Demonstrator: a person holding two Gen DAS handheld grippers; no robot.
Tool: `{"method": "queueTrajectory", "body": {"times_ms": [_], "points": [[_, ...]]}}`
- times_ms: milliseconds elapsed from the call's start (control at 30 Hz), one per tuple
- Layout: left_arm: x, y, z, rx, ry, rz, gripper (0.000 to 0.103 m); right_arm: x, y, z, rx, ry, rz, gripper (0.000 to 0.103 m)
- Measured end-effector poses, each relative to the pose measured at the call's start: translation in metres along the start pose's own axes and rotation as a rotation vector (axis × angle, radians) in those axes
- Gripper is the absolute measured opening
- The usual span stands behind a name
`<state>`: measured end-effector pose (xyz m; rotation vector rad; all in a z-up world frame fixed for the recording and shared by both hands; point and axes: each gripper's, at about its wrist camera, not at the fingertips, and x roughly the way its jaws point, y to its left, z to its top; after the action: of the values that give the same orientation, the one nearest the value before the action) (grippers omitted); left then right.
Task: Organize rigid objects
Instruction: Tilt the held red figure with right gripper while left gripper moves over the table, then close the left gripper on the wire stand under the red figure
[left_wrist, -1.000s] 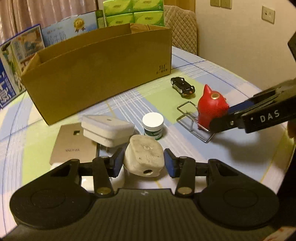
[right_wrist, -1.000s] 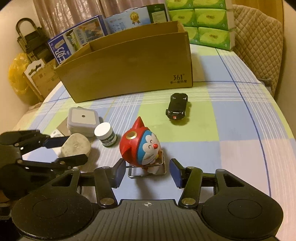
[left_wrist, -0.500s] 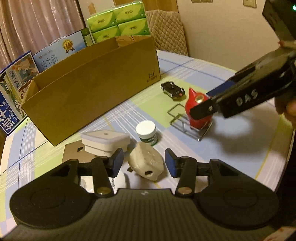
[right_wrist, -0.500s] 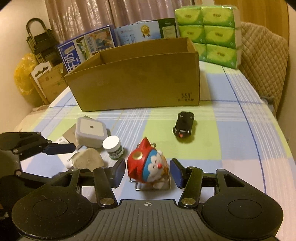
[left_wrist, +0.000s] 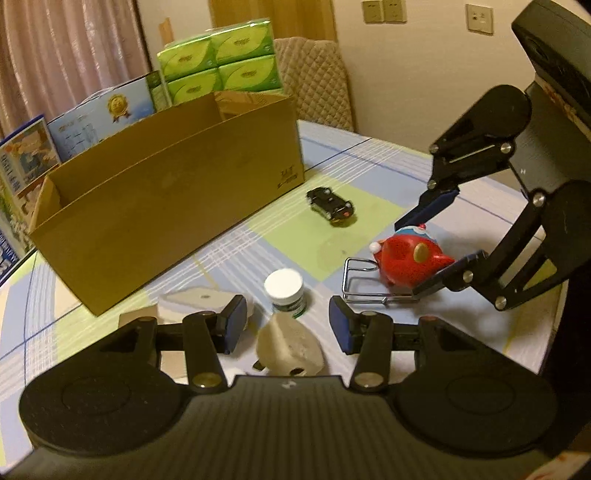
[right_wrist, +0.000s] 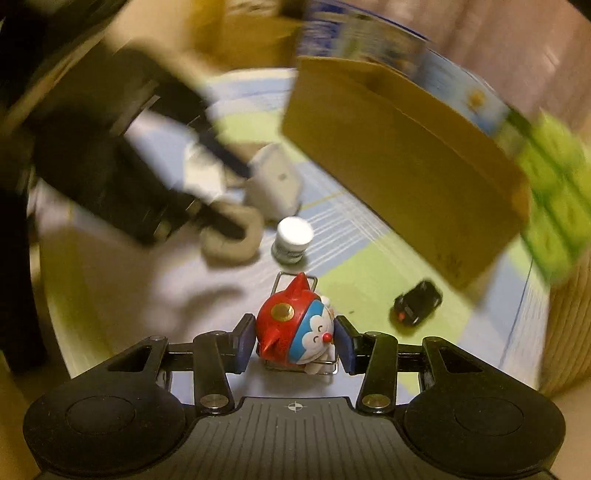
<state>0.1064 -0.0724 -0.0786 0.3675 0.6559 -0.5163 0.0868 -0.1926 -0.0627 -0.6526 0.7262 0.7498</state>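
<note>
The right gripper (right_wrist: 294, 341) reaches in tilted, its pads pressed on both sides of the figure (right_wrist: 295, 330), which sits on the wire rack (left_wrist: 364, 280). The left gripper (left_wrist: 284, 326) hovers wide open over the plug (left_wrist: 290, 349), gripping nothing, near the box (left_wrist: 166, 206).
</note>
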Motion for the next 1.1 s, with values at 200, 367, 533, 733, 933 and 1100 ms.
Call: {"method": "queueTrajectory", "body": {"times_ms": [200, 367, 533, 733, 933, 1100], "points": [[0.004, -0.015, 0.0, 0.08, -0.006, -0.062, 0.044, -0.005, 0.024, -0.016, -0.187, 0.019, -0.061, 0.042], [0.007, -0.03, -0.002, 0.189, -0.008, -0.122, 0.044, -0.007, 0.036, -0.027, -0.242, 0.011, -0.094, 0.042], [0.018, -0.041, -0.001, 0.254, -0.003, -0.178, 0.044, -0.011, 0.031, -0.033, -0.201, 0.003, -0.064, 0.042], [0.041, -0.049, 0.004, 0.252, 0.039, -0.227, 0.04, -0.014, 0.028, -0.033, -0.182, -0.004, -0.043, 0.042], [0.056, -0.043, 0.011, 0.17, 0.049, -0.296, 0.027, -0.018, 0.022, -0.034, -0.146, -0.011, -0.045, 0.042], [0.06, -0.036, 0.016, 0.115, 0.04, -0.338, 0.019, -0.023, 0.016, -0.036, -0.148, -0.025, -0.026, 0.042]]}}
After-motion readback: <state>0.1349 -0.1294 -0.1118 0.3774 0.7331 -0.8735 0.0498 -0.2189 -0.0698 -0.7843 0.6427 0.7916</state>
